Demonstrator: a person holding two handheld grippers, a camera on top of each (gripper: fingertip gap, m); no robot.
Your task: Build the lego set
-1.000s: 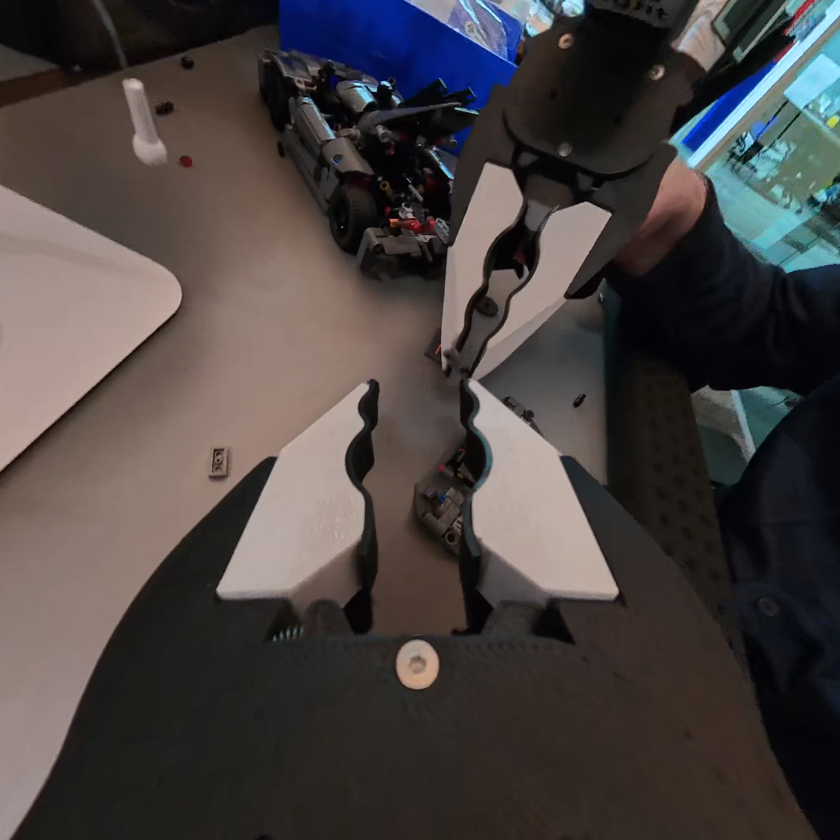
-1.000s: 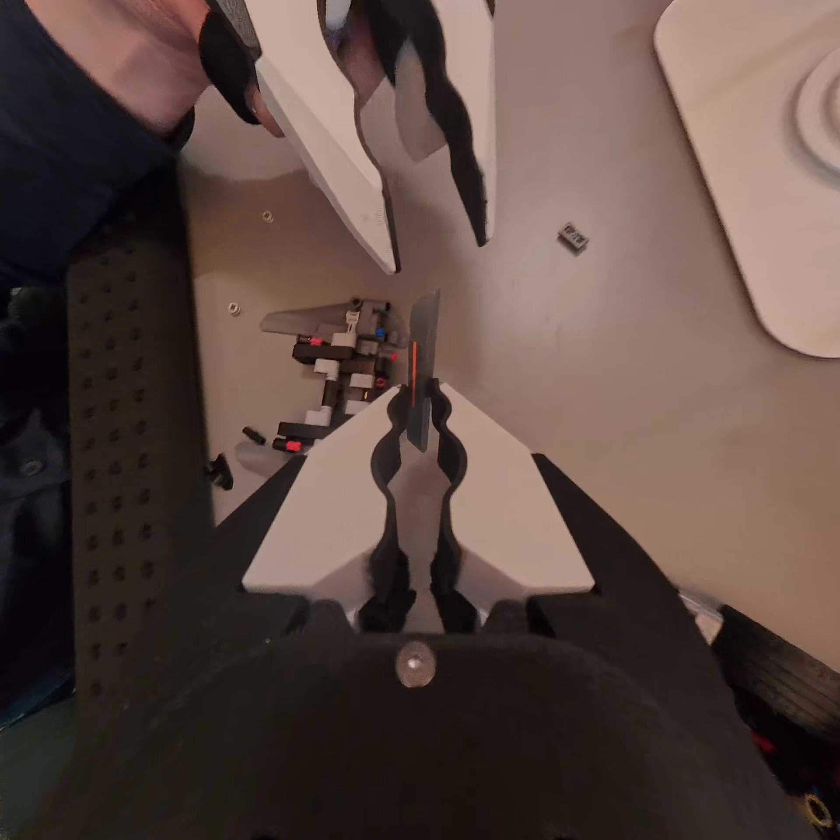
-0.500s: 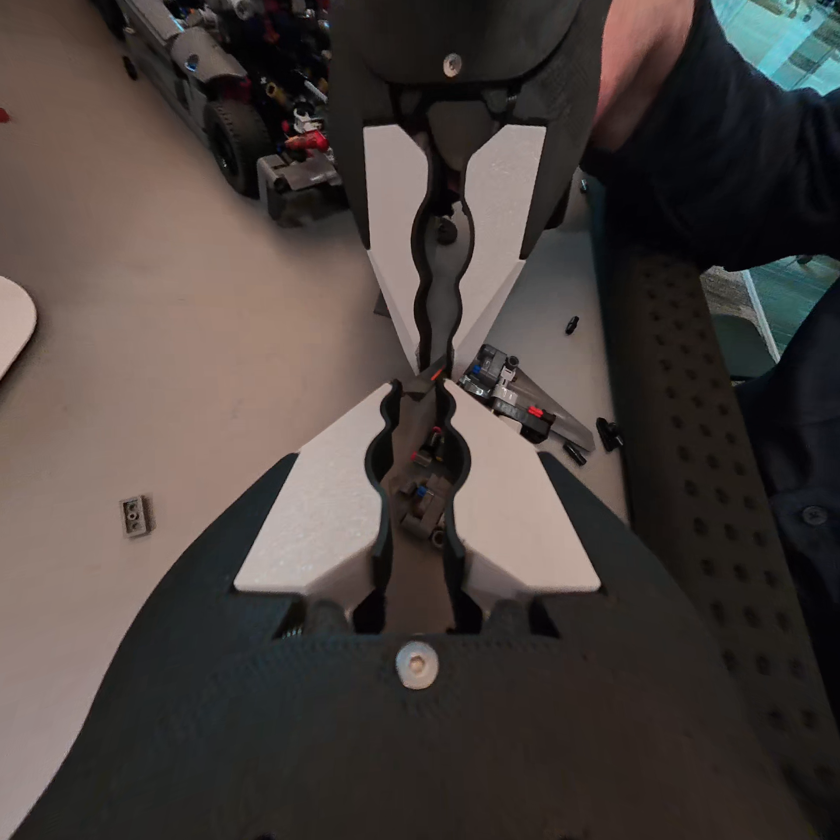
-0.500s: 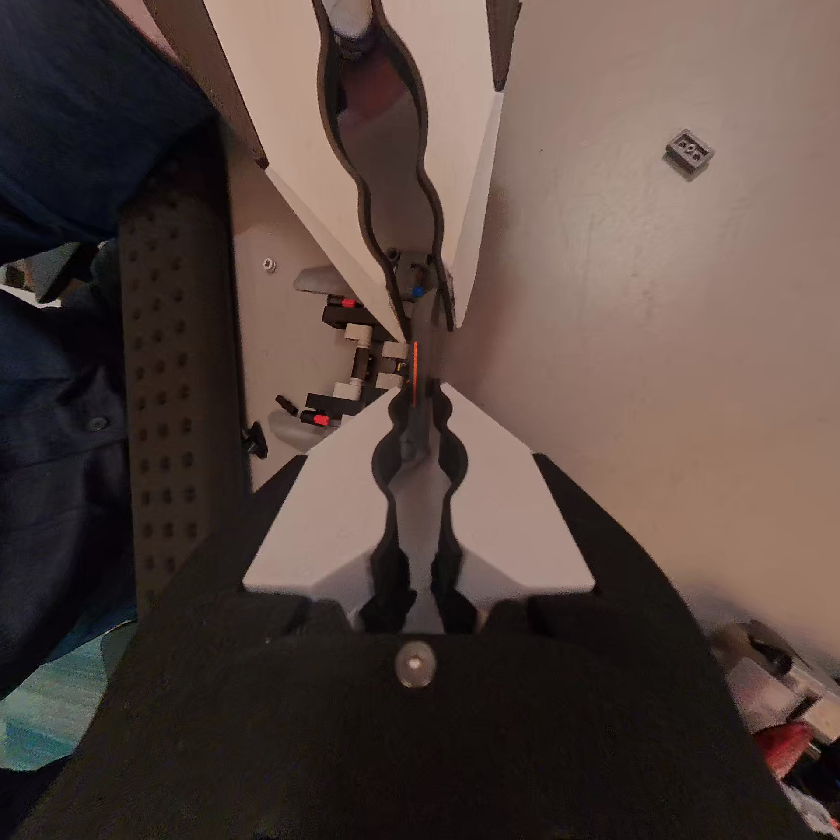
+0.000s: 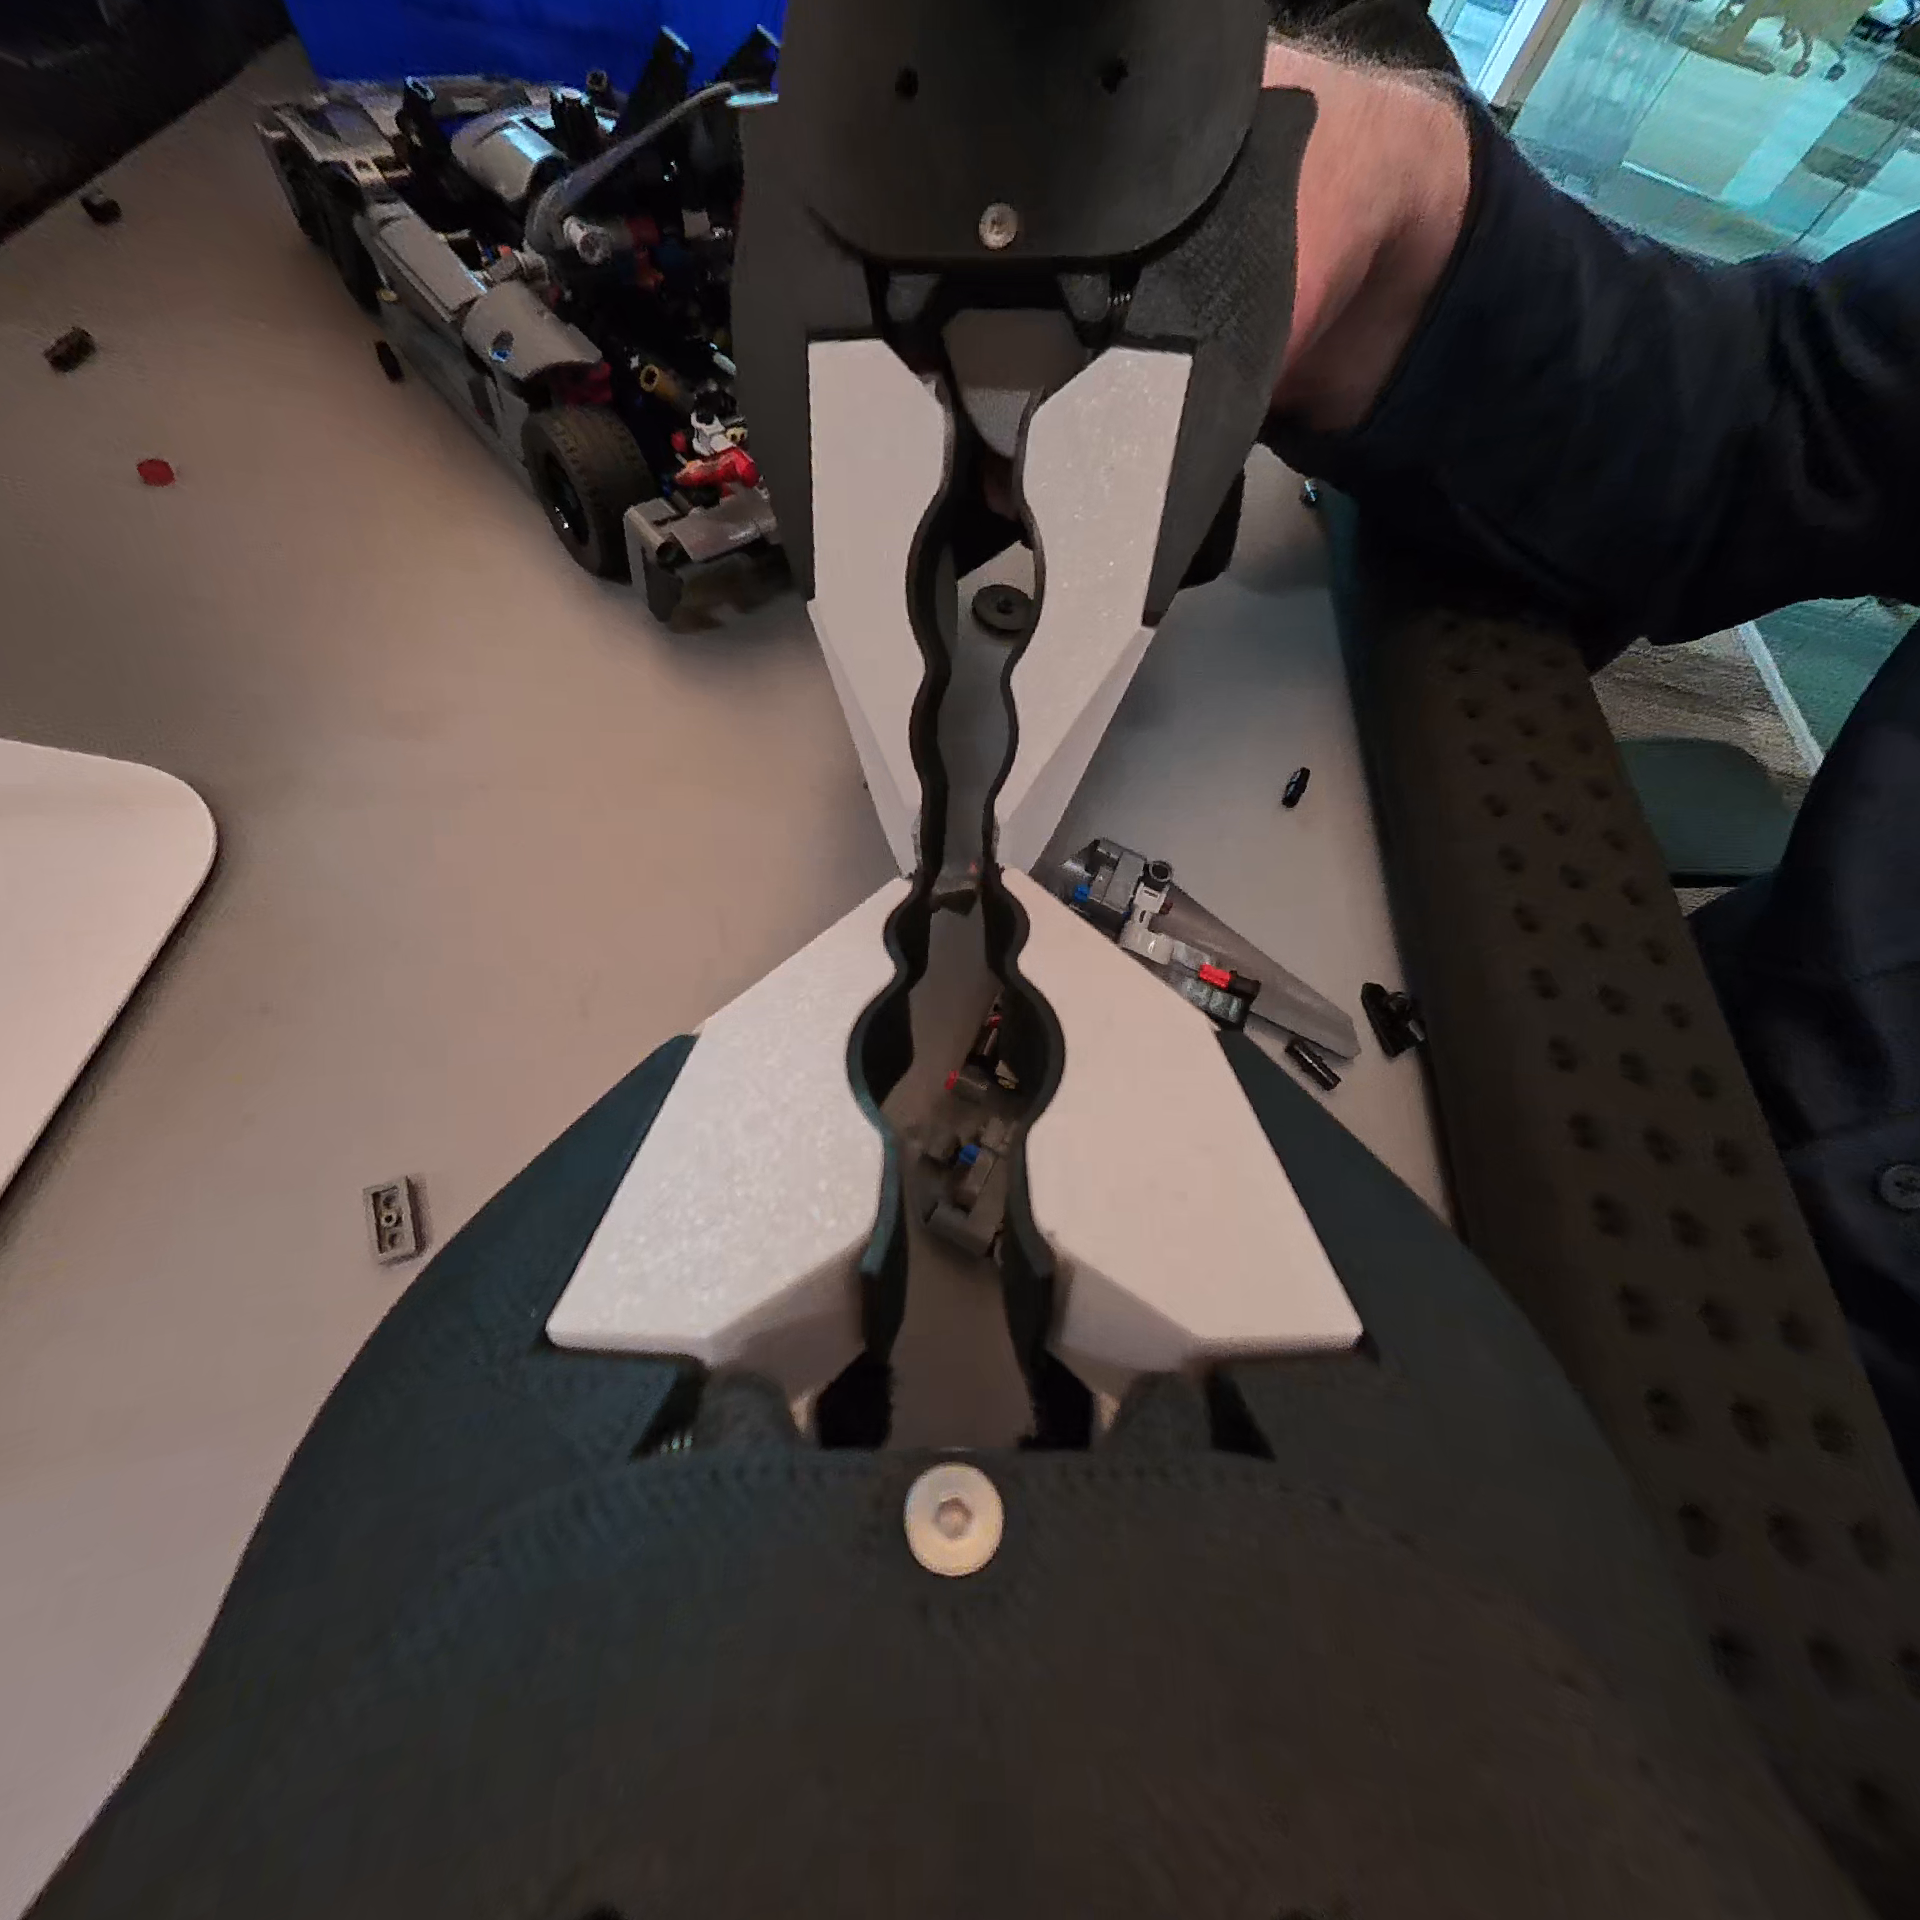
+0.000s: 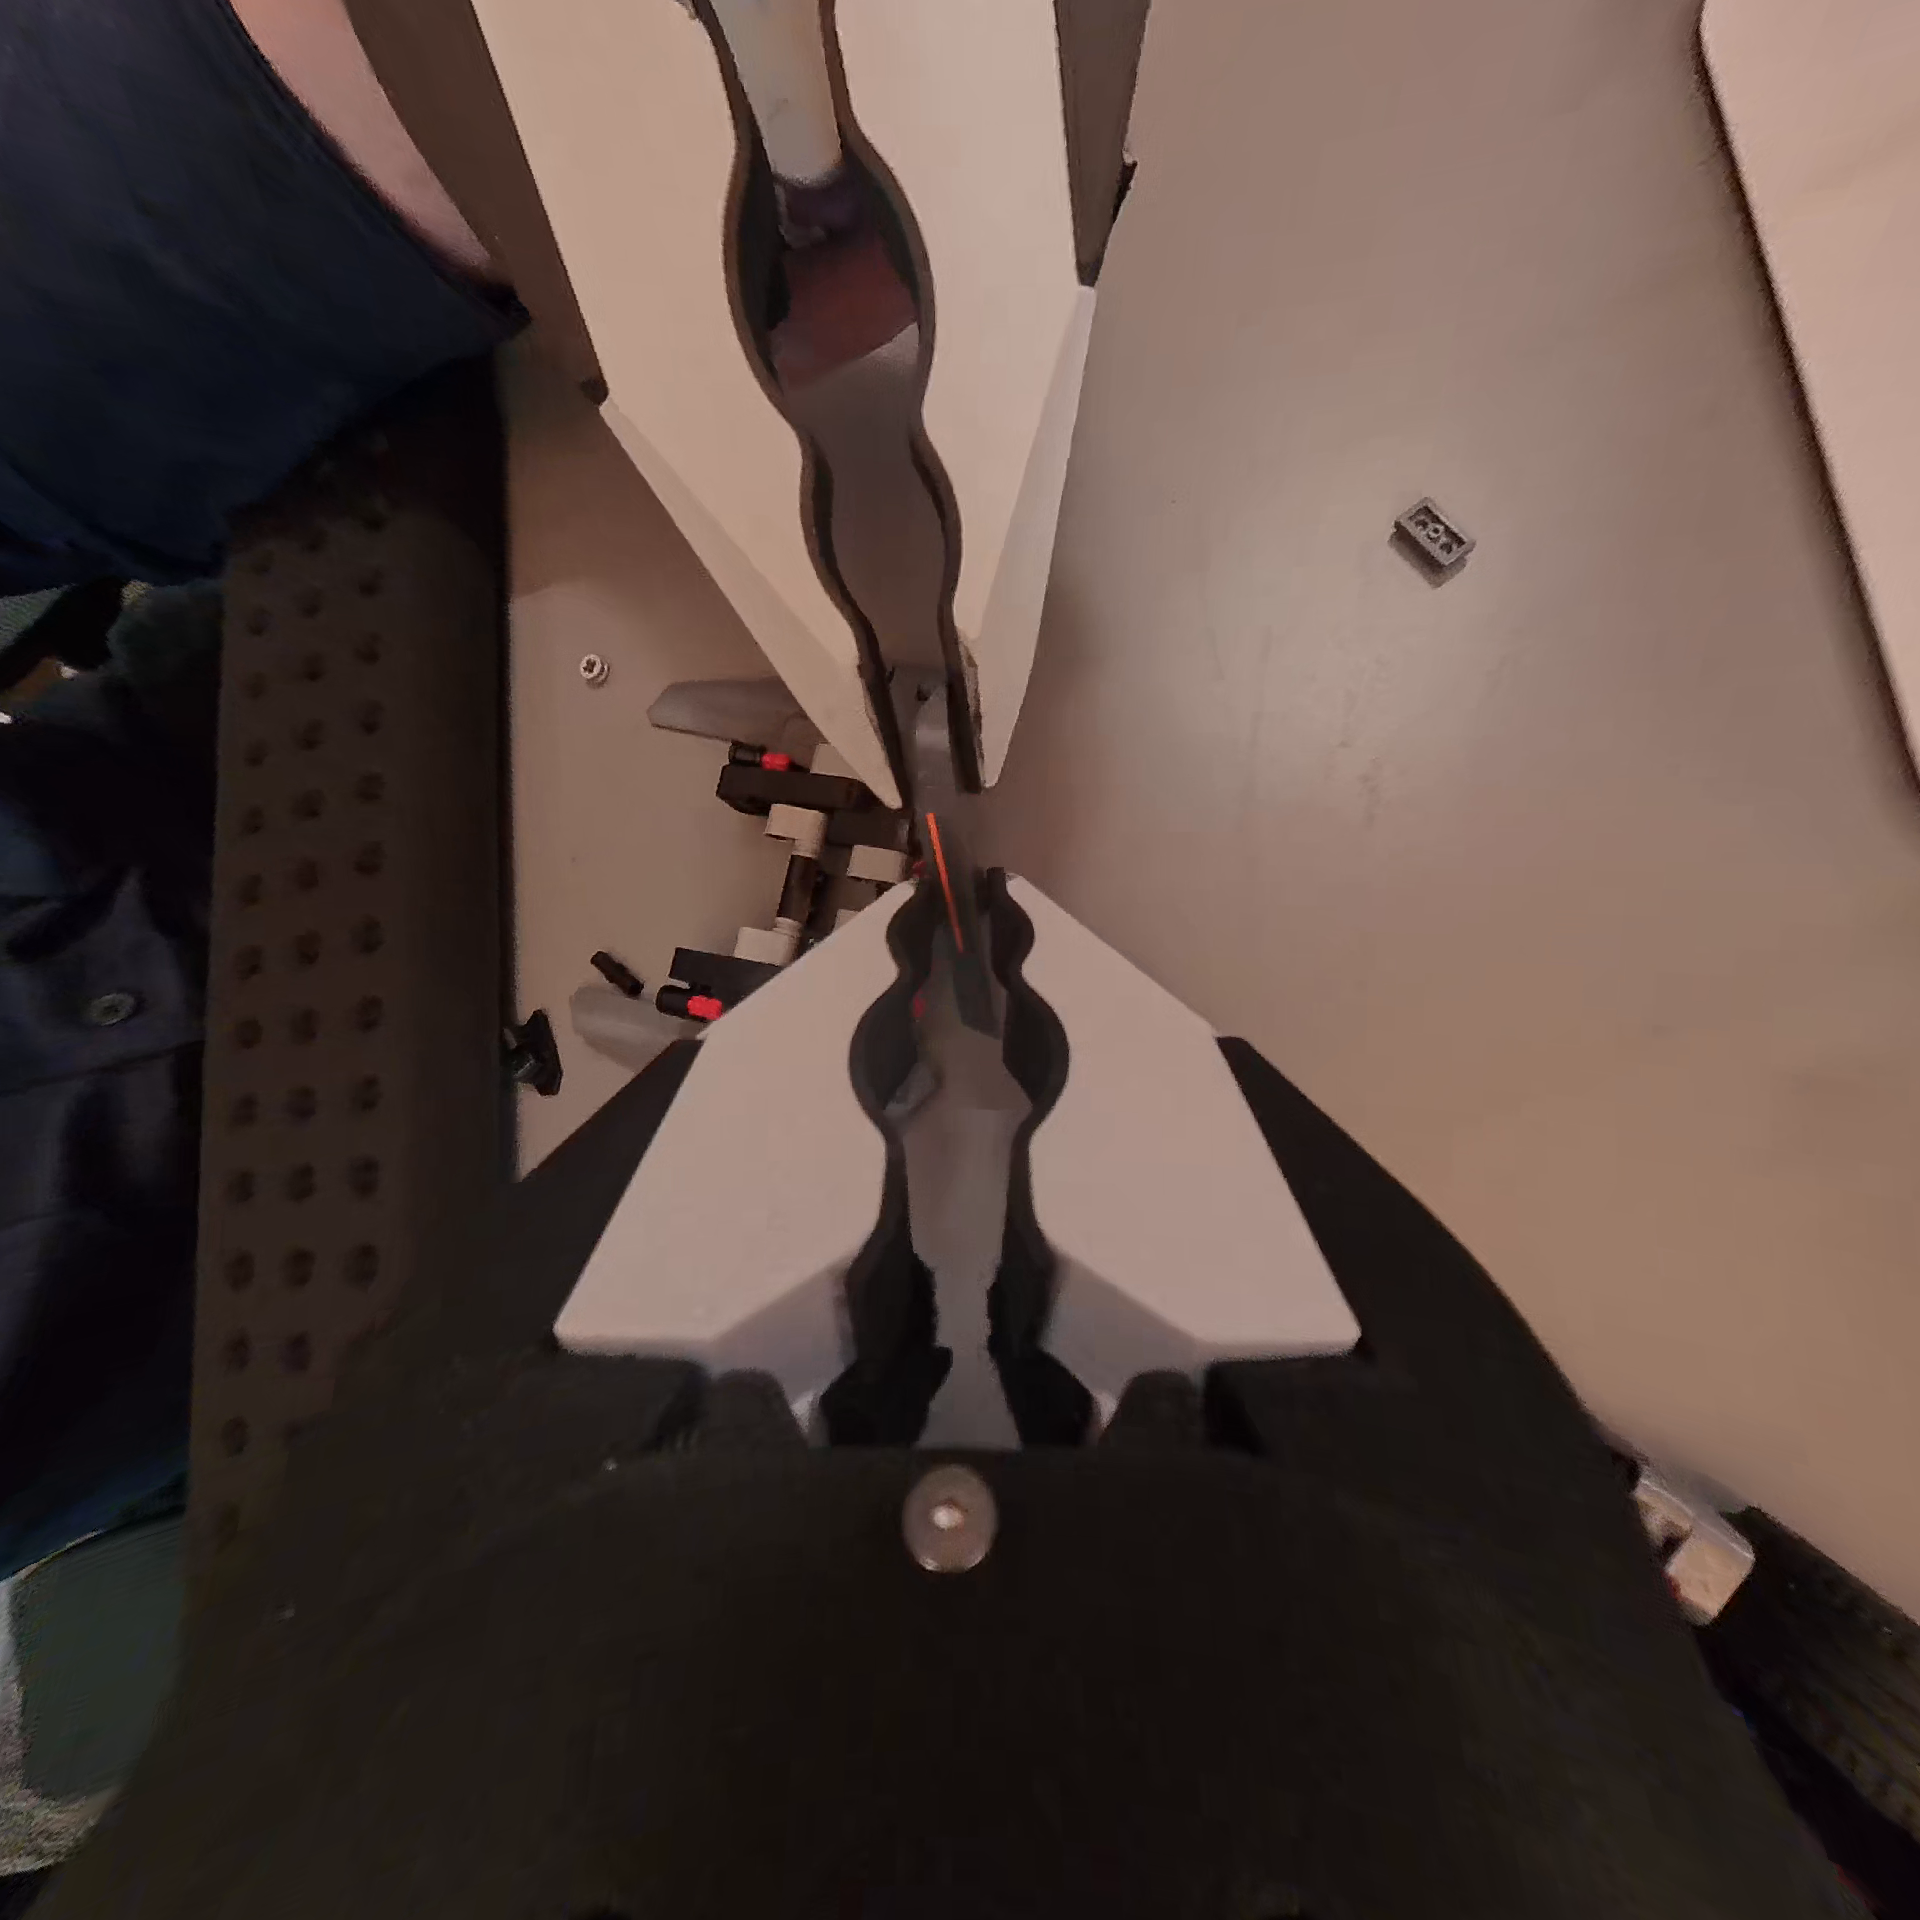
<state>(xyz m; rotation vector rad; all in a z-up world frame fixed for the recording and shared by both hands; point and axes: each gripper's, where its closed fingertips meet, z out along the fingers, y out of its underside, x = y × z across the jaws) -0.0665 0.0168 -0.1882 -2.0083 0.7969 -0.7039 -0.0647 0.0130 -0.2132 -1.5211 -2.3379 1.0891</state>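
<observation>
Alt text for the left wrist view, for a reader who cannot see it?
Two white-fingered grippers meet tip to tip over a grey table, the left gripper and right gripper pinching one small dark Lego piece. A half-built Lego car sits behind.

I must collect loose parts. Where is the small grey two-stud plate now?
The grey plate lies alone on the table, left of the left gripper, near the white tray.

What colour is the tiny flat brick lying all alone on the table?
Grey. The tiny flat brick shows best in the left wrist view, on the pale table.
</observation>
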